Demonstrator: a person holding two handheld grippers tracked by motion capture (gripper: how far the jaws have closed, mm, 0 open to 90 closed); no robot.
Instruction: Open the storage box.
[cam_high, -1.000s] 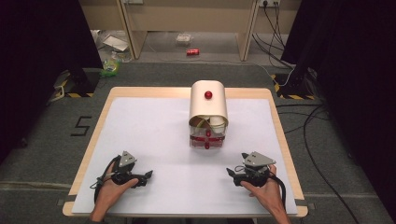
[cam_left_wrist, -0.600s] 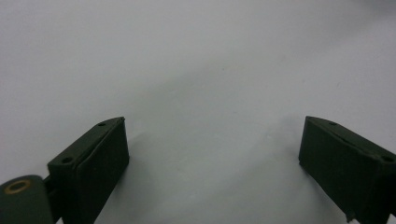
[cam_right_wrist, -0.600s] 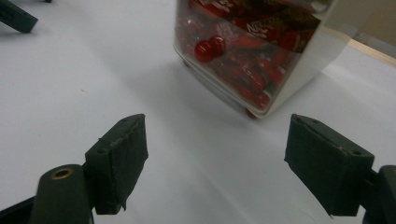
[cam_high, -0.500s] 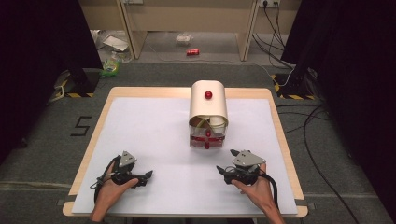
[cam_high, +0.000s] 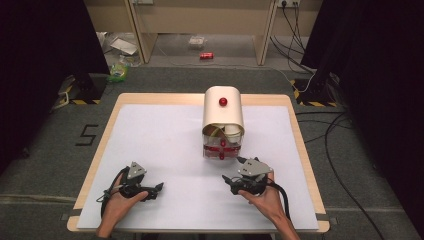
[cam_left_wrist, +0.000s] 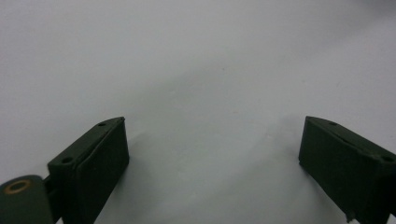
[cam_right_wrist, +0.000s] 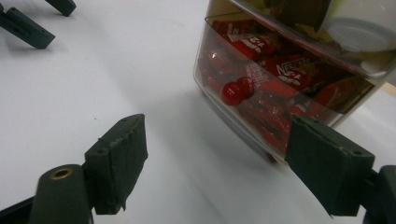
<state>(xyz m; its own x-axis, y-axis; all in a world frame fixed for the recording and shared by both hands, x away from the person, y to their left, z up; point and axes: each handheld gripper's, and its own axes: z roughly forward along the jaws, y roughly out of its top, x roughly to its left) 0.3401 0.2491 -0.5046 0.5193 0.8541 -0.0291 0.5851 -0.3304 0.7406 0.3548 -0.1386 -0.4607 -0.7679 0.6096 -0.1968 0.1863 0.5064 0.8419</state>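
A cream dispenser box with a red knob on top stands at the middle of the white table. Its clear front drawer holds red packets and carries a small red knob. My right gripper sits just in front of the drawer's lower right, open and empty; the drawer lies ahead and to the right of its jaws. Near the front left of the table my left gripper rests open over bare table, with nothing between its jaws.
The other gripper's jaws show far off at the top left of the right gripper view. The table's wooden edge runs close to the right of the right hand. Cables and litter lie on the floor beyond.
My right gripper has moved left and forward, closer to the drawer front. The left gripper has stayed put.
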